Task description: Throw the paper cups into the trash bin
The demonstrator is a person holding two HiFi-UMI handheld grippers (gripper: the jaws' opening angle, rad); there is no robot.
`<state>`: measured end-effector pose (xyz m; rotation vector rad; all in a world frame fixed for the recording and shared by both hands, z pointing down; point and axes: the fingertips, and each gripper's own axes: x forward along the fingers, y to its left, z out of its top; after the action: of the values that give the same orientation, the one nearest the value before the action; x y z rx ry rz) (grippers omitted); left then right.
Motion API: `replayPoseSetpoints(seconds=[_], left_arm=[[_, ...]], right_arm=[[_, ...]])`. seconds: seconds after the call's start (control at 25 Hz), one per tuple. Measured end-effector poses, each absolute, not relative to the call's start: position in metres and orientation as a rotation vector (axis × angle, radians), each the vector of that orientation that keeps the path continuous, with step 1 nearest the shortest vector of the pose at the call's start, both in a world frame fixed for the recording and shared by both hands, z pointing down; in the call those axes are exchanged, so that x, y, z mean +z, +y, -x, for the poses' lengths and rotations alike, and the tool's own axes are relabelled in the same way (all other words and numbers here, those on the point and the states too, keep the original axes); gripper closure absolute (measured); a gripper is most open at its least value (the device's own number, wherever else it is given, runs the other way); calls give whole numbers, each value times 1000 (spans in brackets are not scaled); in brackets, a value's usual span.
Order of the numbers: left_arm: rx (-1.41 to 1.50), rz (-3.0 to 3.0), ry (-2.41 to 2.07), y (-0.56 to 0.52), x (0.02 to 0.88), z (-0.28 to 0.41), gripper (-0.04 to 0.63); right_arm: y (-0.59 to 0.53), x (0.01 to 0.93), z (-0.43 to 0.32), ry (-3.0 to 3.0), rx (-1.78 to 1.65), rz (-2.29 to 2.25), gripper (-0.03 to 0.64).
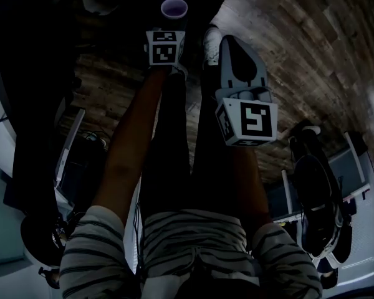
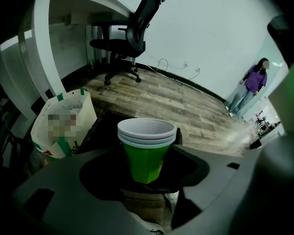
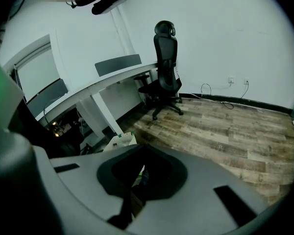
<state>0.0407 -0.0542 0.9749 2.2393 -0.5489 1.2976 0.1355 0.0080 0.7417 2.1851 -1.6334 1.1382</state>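
A stack of green paper cups (image 2: pixel 147 151) is gripped, long axis upright and rims up, between the wide-set jaws of the left tool (image 2: pixel 146 177), just short of what is judged to be the dark trash bin (image 2: pixel 100 126). The right tool (image 3: pixel 139 173), closed and empty, lies farther from the bin, so the drop is best made by the left hand

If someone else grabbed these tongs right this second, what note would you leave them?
Left tongs: closed on a stack of paper cups, upright, green with white rims.
Right tongs: shut, nothing in them.
Bin: the dark shape just behind the cups is probably it. A white shopping bag stands to its left.
Done: cups are in the grip.
Left to do: carry them over the bin and let go.
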Motion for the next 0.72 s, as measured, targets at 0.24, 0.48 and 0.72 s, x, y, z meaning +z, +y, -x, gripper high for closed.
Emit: replayPoseSetpoints(seconds=[0.24, 0.48, 0.72], left_arm=[[1345, -2228, -526, -53, 1001, -37, 304], [1361, -2225, -500, -57, 1019, -40, 304], [1386, -2205, -486, -60, 1031, -44, 304]], right_arm=[[13, 754, -129, -1630, 1144, -2175, 598], [13, 763, -125, -1608, 1172, -2187, 598], [14, 768, -124, -1617, 1171, -2176, 598]])
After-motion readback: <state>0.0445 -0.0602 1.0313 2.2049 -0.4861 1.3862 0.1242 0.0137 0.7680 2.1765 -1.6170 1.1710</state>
